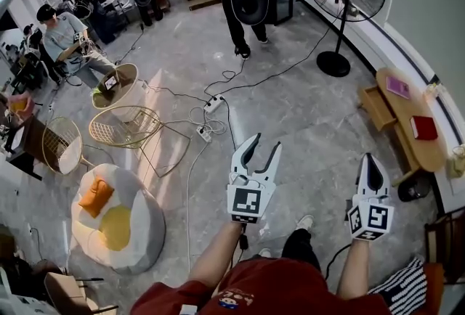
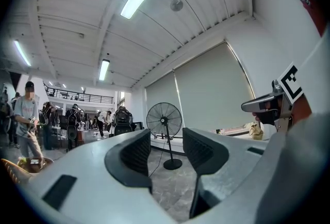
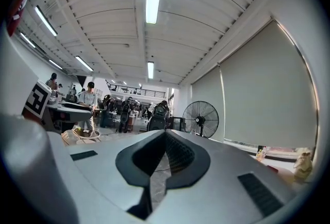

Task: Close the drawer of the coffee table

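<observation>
Left gripper: jaws spread, nothing between
Right gripper: jaws pressed together, empty
Coffee table: at right, well apart from both
Drawer: seemingly pulled out

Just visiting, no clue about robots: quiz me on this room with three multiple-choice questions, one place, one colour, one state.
1. The oval wooden coffee table stands, in the head view: A right; B middle; C left.
2. The flat book-like thing on it nearer the grippers is: A green; B red; C black.
3. The left gripper has its jaws: A shut; B clamped on a cable; C apart, empty.
A: it sits at the picture's right edge. B: plainly red. C: only grey floor shows between them in the left gripper view.
</observation>
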`<state>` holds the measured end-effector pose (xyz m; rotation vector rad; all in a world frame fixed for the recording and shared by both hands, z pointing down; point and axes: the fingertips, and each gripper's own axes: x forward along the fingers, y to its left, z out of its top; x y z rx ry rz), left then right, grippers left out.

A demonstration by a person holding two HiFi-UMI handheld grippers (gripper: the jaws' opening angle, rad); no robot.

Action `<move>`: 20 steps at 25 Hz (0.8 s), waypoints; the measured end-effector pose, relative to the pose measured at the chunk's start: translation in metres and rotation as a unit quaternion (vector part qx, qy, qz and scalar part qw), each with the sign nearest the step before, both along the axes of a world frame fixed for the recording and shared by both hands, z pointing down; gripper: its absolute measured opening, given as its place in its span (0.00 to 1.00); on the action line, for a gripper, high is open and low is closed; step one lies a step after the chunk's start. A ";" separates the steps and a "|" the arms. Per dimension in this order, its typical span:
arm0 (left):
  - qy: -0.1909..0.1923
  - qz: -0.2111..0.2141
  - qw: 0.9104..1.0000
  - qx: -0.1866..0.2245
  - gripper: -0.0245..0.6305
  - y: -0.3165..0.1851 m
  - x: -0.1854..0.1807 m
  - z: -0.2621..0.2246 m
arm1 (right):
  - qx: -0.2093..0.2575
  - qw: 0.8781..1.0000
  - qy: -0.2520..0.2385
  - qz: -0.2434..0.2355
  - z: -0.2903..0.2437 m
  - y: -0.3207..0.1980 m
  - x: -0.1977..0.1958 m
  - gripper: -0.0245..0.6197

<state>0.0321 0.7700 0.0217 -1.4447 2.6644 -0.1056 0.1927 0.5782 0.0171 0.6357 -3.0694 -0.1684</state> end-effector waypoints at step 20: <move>-0.011 0.046 0.999 -0.021 0.33 -0.277 -0.054 -0.017 | -0.017 0.999 0.006 0.041 0.012 -0.267 -0.051 0.03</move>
